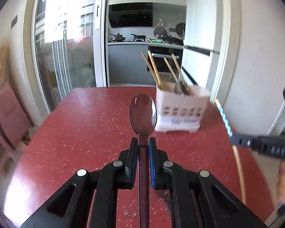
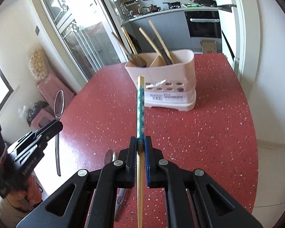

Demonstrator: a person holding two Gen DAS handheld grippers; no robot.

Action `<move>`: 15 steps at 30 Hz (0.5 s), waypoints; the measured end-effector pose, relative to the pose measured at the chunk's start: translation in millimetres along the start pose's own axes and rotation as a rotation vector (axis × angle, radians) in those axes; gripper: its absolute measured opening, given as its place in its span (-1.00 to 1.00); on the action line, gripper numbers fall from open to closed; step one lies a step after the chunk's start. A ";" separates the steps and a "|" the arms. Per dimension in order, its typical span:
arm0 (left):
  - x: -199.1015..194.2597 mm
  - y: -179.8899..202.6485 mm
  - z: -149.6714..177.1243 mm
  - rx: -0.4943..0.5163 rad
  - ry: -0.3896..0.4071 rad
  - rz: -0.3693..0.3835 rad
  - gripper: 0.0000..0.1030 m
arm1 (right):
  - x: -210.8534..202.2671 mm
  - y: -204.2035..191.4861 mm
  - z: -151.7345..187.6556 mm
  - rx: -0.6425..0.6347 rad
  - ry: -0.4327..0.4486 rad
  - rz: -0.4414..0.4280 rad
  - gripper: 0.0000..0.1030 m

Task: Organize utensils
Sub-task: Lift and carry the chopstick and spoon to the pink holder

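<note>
My left gripper [image 1: 143, 142] is shut on a clear brown plastic spoon [image 1: 143, 114], bowl pointing forward, held above the red table. It also shows in the right wrist view [image 2: 56, 124] at the left, with the spoon [image 2: 58, 102]. My right gripper [image 2: 140, 140] is shut on a bamboo chopstick with a teal flowered end [image 2: 140, 104], pointing toward the pale pink utensil holder [image 2: 171, 87]. The holder [image 1: 180, 112] holds several wooden chopsticks [image 1: 155, 70] and dark utensils. The right gripper [image 1: 237, 141] with its chopstick appears at the right of the left wrist view.
A metal spoon [image 2: 110, 156] lies on the red speckled table [image 2: 199, 133] just under my right gripper. Pink stools [image 2: 53, 87] stand left of the table. The table's far edge faces a kitchen doorway with a glass sliding door [image 1: 66, 47].
</note>
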State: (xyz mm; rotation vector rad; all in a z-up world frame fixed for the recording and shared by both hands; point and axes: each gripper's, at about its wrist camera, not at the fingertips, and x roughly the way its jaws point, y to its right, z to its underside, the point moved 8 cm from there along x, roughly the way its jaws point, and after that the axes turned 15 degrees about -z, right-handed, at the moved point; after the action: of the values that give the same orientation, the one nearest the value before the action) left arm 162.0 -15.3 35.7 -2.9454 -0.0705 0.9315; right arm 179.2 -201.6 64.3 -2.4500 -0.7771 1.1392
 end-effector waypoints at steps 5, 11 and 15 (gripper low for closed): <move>9.6 -1.7 -33.7 -0.094 0.016 0.055 -0.21 | -14.5 2.8 -22.1 -0.007 0.063 0.001 -0.84; 28.9 3.5 -79.6 -0.170 0.063 0.106 -0.21 | -28.4 8.8 -62.3 -0.026 0.150 0.012 -0.84; 49.9 11.6 -109.7 -0.182 0.099 0.117 -0.21 | -32.3 12.2 -93.3 -0.061 0.206 0.027 -0.84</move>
State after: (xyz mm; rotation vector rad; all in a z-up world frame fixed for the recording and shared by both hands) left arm 266.2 -27.8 96.0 -3.1897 0.0230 0.8315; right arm 238.6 -236.7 136.0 -2.5836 -0.7281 0.8652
